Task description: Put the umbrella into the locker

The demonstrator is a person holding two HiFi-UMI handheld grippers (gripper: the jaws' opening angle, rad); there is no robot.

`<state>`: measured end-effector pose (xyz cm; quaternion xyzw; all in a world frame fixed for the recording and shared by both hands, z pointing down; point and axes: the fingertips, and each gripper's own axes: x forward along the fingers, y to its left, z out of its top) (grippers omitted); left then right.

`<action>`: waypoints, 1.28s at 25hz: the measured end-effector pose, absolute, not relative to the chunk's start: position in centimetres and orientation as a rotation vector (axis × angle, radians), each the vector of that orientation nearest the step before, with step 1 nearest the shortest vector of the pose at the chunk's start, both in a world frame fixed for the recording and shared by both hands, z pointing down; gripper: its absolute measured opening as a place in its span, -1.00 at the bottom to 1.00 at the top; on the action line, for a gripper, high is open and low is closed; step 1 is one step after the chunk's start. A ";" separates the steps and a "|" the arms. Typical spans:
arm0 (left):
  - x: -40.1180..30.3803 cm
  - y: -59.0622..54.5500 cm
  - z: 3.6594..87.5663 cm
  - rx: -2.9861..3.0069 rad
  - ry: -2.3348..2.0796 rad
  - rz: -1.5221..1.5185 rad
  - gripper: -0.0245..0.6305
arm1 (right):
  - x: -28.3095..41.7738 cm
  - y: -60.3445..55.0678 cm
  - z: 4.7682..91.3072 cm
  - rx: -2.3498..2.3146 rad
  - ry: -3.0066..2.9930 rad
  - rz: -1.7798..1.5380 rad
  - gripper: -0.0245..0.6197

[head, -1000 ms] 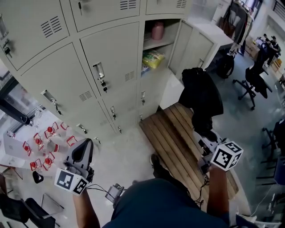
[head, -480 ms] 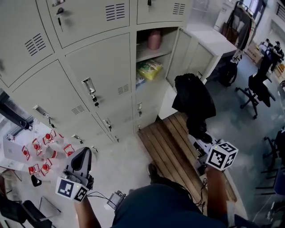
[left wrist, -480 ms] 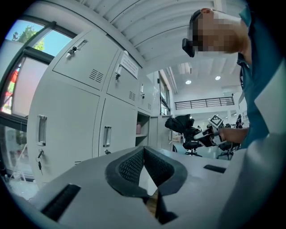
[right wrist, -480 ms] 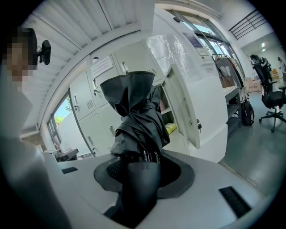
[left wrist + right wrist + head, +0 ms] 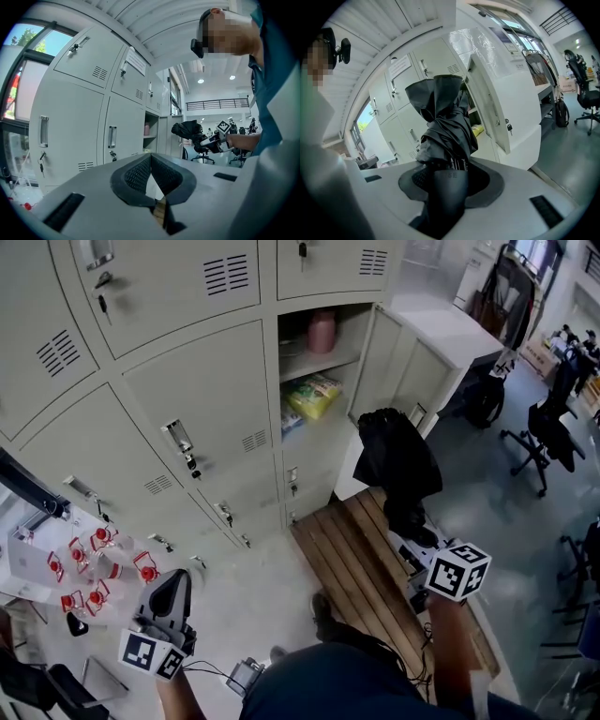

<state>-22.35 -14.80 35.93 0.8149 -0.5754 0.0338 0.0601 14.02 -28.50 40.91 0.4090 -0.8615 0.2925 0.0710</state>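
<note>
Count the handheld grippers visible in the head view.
2: the left gripper low at left, empty; the right gripper at right above the bench, clamped on the black umbrella. None appears hidden.

Pink bottle, upright, above yellow packet. Slatted wooden bench on floor. Black office chair, far right. Red-capped bottles, clustered left.

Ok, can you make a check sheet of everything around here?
Surface: wooden bench on a pale floor.
Job's things: black umbrella, folded, not yet in the open locker, which holds a pink bottle and a yellow packet.
Clutter: red-and-white things on the floor, left.
Grippers: left gripper shut, empty; right gripper shut on the umbrella's handle.
Cables: thin cable from left gripper to a small box.
Surroundings: closed lockers, office chairs.
</note>
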 end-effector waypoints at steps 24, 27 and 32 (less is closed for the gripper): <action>-25.4 -21.3 40.2 2.403 -1.725 0.158 -0.87 | 6.2 -41.8 48.0 1.133 -2.514 0.930 -0.41; -25.8 -22.0 41.0 2.391 -1.721 0.157 -0.87 | 5.2 -43.6 48.9 1.128 -2.501 0.929 -0.41; -26.0 -22.9 41.8 2.380 -1.718 0.146 -0.87 | 3.5 -46.8 50.4 1.104 -2.480 0.918 -0.41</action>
